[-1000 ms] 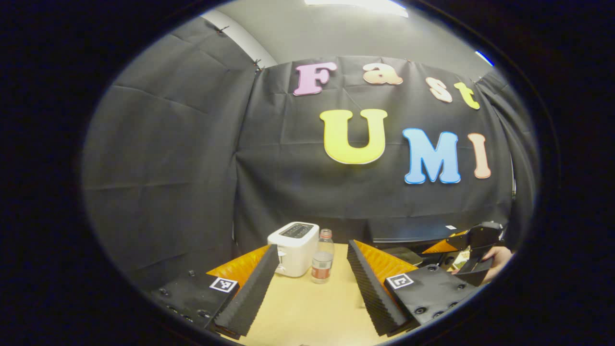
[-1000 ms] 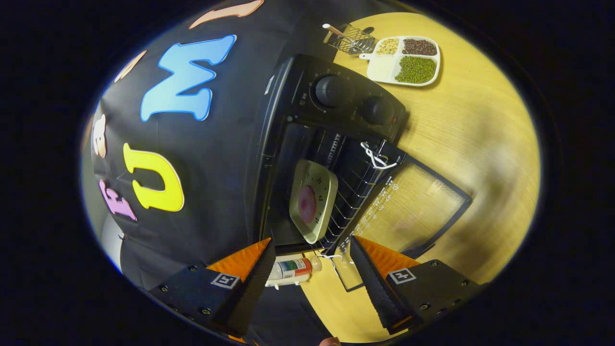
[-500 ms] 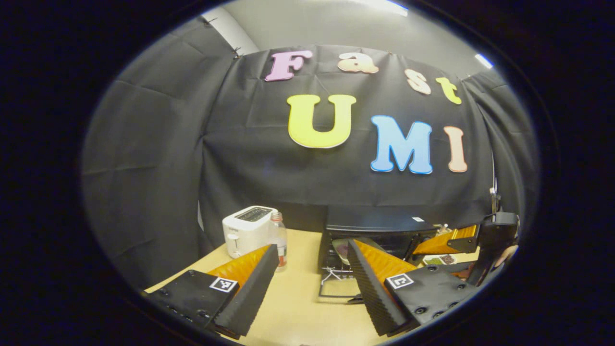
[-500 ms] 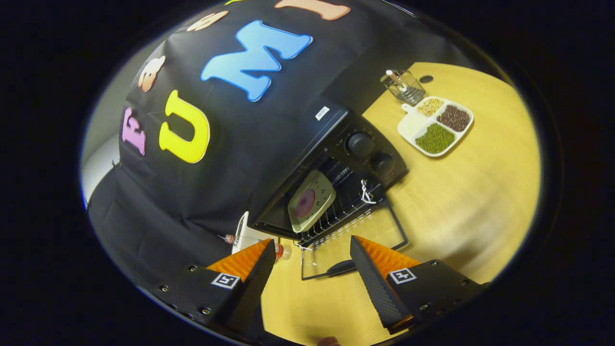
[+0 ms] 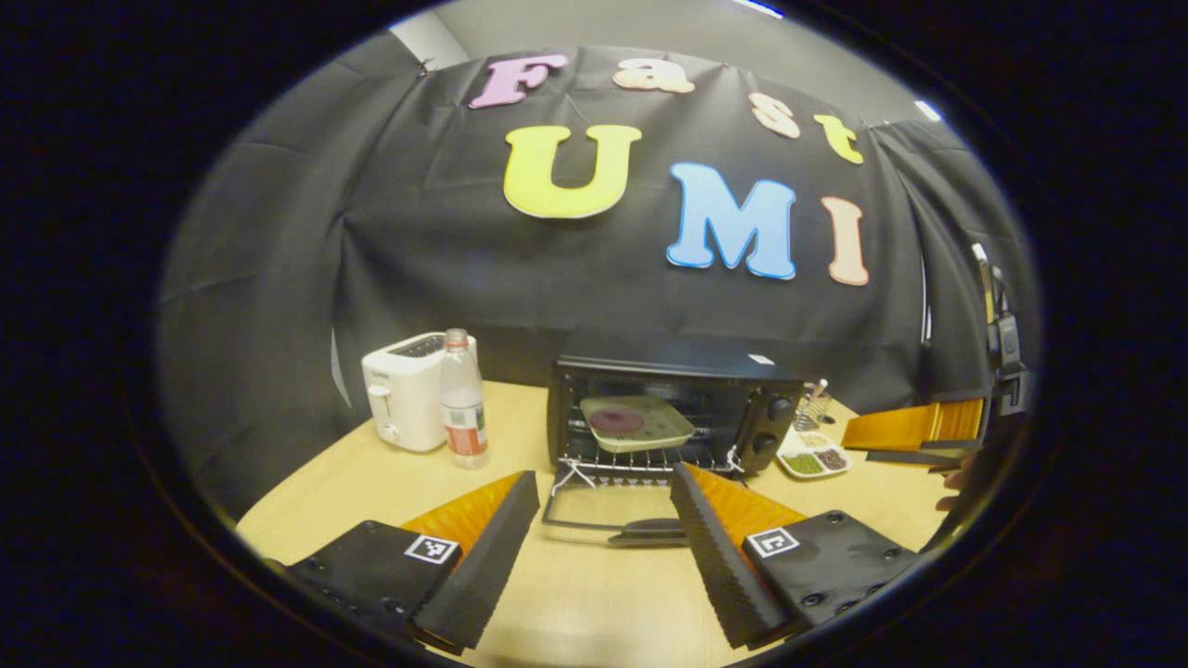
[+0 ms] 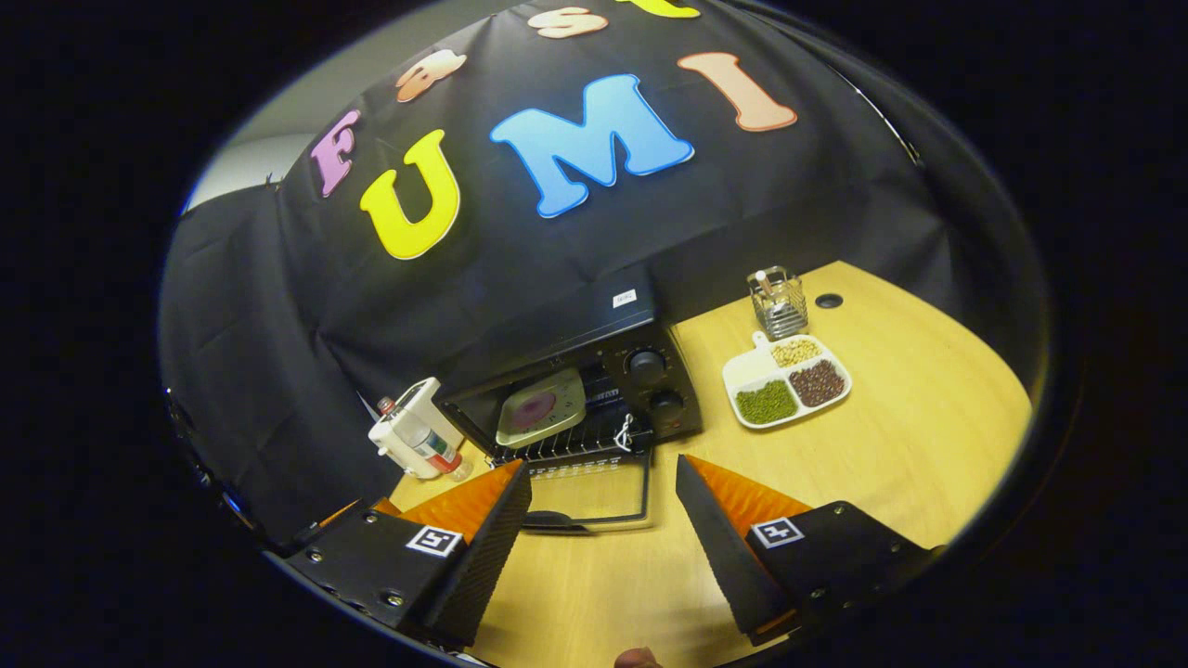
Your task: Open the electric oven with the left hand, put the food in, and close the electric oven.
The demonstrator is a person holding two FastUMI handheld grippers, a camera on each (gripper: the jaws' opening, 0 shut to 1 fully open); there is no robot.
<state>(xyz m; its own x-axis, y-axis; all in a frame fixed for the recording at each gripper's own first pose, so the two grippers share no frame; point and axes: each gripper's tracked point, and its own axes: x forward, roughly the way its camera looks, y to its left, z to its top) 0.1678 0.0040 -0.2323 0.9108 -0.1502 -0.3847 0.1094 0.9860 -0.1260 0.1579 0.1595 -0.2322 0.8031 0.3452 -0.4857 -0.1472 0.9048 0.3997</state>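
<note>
Fingers (image 5: 501,547) on both your grippers are spread, empty; take the stiff, hinged oven door (image 5: 603,508) by its handle (image 5: 650,531), lower centre.

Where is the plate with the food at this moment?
In the left gripper view, the plate lies on the wire rack inside the open oven, left of the knobs.

The left gripper (image 5: 603,533) is held above the desk with its 2 fingers spread wide, nothing between them. The right gripper (image 6: 603,533) is also wide apart and empty, and it is seen at the right edge of the left gripper view.
</note>
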